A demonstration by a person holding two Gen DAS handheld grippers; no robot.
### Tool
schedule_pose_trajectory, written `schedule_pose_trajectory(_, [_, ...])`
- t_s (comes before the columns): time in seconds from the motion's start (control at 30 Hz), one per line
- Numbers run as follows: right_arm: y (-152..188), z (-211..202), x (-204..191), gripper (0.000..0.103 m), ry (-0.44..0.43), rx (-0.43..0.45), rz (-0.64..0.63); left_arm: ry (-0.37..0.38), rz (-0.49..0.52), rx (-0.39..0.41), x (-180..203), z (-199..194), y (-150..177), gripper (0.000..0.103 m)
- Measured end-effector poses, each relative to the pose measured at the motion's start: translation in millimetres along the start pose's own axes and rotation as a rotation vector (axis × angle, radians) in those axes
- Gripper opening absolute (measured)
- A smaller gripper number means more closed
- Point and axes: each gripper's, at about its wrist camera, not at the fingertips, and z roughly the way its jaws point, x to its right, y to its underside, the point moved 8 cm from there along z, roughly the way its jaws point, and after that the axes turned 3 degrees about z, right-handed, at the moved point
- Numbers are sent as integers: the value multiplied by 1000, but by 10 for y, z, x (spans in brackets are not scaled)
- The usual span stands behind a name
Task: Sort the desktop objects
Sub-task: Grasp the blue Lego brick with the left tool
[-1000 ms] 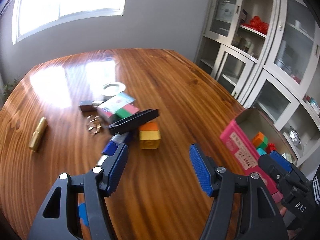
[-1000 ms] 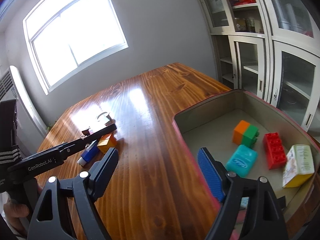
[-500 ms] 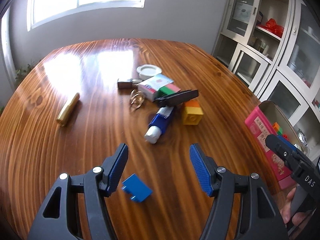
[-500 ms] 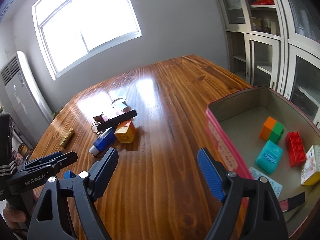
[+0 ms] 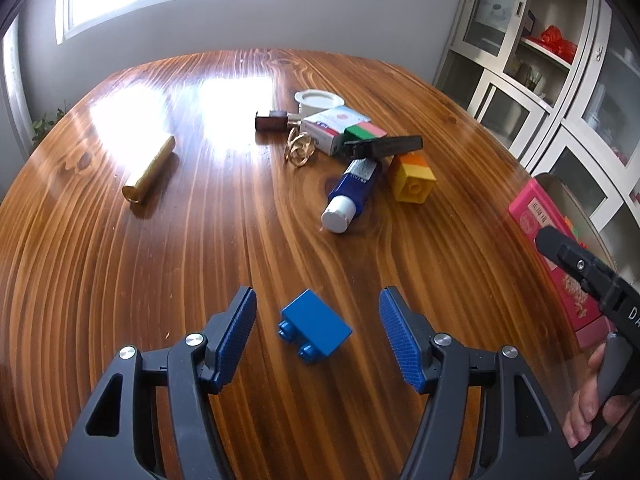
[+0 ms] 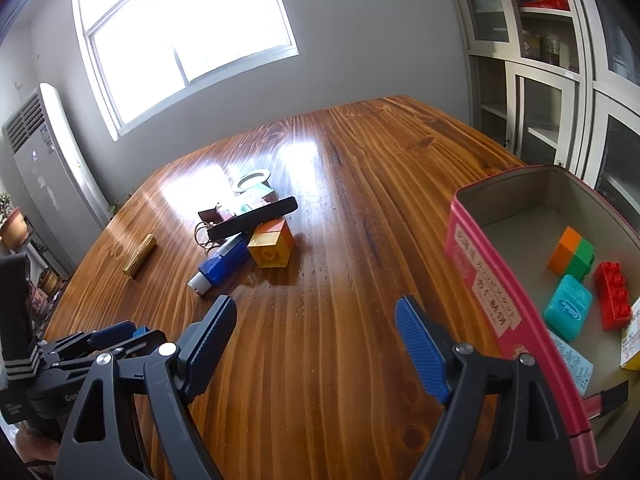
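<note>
A blue brick [image 5: 316, 328] lies on the wooden table between the open fingers of my left gripper [image 5: 318, 330], untouched. Farther off lie a blue tube [image 5: 352, 192], a yellow-orange brick [image 5: 412, 178], a black bar [image 5: 384, 146], a white box [image 5: 336, 128], a key ring [image 5: 298, 150] and a gold cylinder [image 5: 150, 172]. My right gripper [image 6: 316, 334] is open and empty over bare table, left of the pink tin [image 6: 480, 280]. The tin holds an orange-green brick [image 6: 570, 258], a red brick [image 6: 612, 300] and a teal case [image 6: 568, 312].
A white round lid [image 5: 320, 100] and a brown key fob [image 5: 272, 120] lie behind the pile. White glass-door cabinets [image 6: 560, 60] stand past the table's right edge. An air conditioner [image 6: 44, 168] stands at the far left.
My left gripper has drawn back from the pile toward the near edge, and the blue brick now lies between its fingers. My right gripper has pulled back left from over the tin.
</note>
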Motion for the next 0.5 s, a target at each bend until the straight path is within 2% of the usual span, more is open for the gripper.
schedule_pose_trajectory(0.5, [70, 147, -132, 85, 0, -39, -28, 5, 12, -19, -49, 123, 92, 68])
